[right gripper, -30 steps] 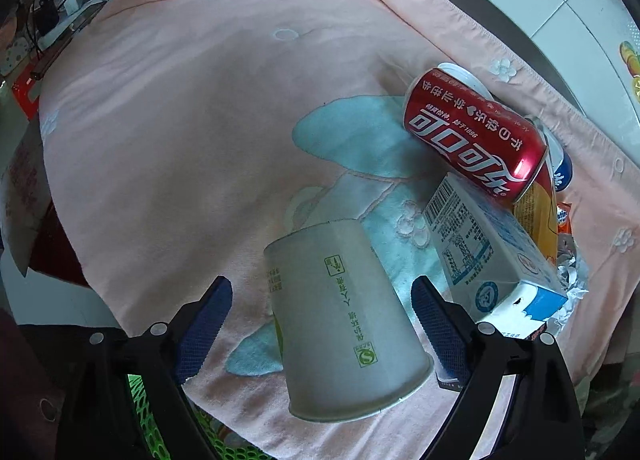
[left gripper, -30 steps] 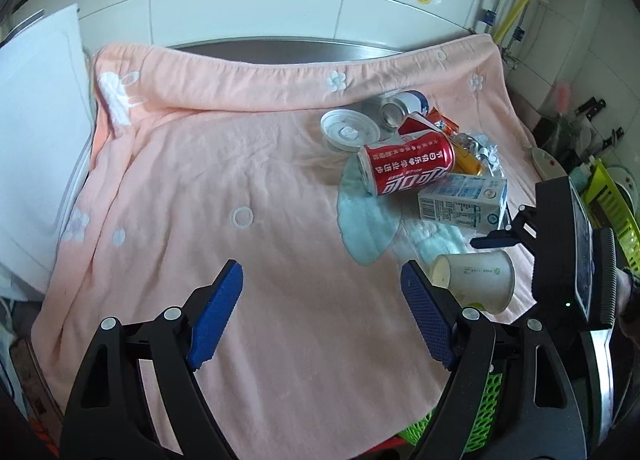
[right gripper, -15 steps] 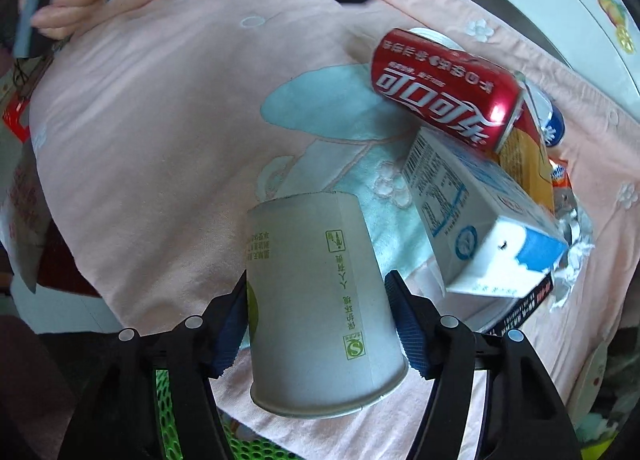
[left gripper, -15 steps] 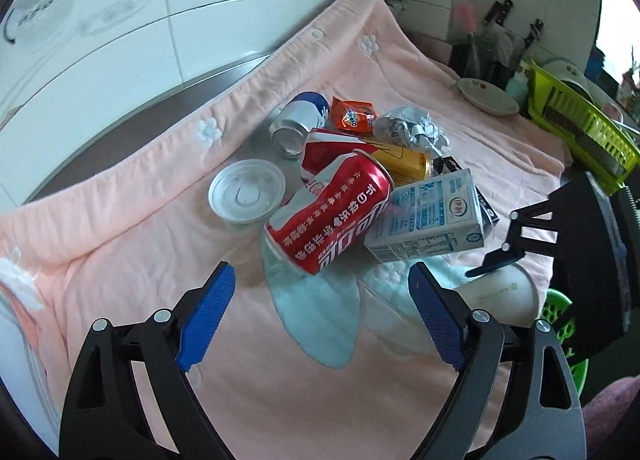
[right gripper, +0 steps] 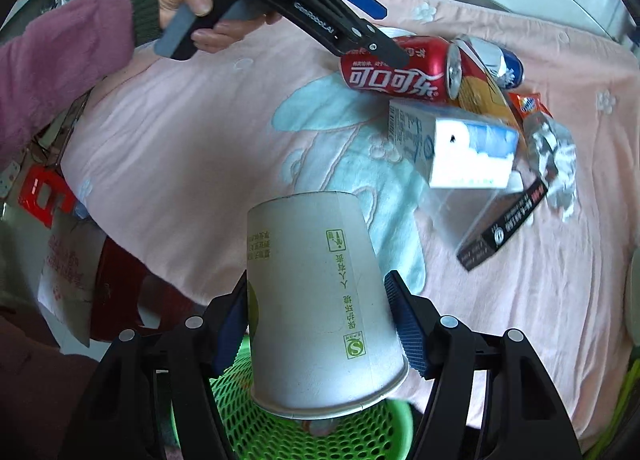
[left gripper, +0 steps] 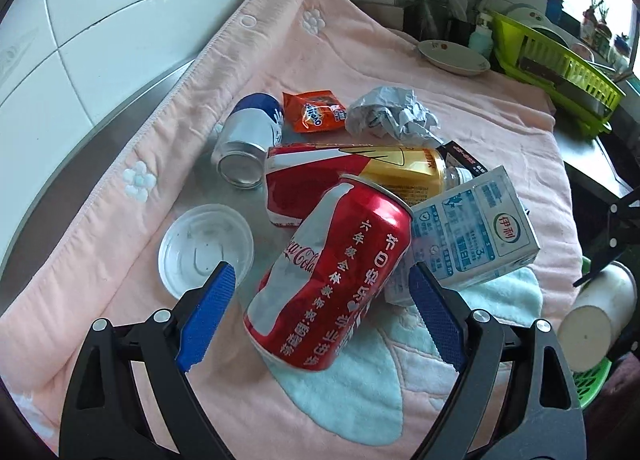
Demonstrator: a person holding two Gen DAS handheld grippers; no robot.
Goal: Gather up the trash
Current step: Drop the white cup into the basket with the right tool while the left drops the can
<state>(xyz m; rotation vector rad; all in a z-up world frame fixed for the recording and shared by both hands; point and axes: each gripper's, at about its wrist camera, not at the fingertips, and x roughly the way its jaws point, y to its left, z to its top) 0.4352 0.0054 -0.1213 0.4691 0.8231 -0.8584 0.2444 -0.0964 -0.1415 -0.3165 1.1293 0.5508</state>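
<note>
My right gripper [right gripper: 320, 320] is shut on a white paper cup [right gripper: 316, 300] and holds it above a green mesh basket [right gripper: 304, 420]. The cup also shows at the right edge of the left wrist view [left gripper: 596, 316]. My left gripper [left gripper: 324, 316] is open, its blue pads on either side of a red cola can [left gripper: 332, 280] lying on the pink towel [left gripper: 460, 80]. Behind the can lie a red-and-gold can [left gripper: 360, 176], a milk carton [left gripper: 476, 236], a blue can [left gripper: 248, 140], an orange snack wrapper [left gripper: 316, 112], crumpled foil [left gripper: 392, 116] and a clear plastic lid [left gripper: 204, 248].
A black box [right gripper: 504, 228] lies under the carton. A plate [left gripper: 452, 56], knife rack and a yellow-green dish rack [left gripper: 556, 60] stand at the towel's far end. The tiled wall [left gripper: 100, 20] runs along the left. A red stool [right gripper: 44, 192] stands below the counter edge.
My right gripper closed on the paper cup and lifted it off the towel over the green basket. My left gripper moved forward to straddle the red cola can.
</note>
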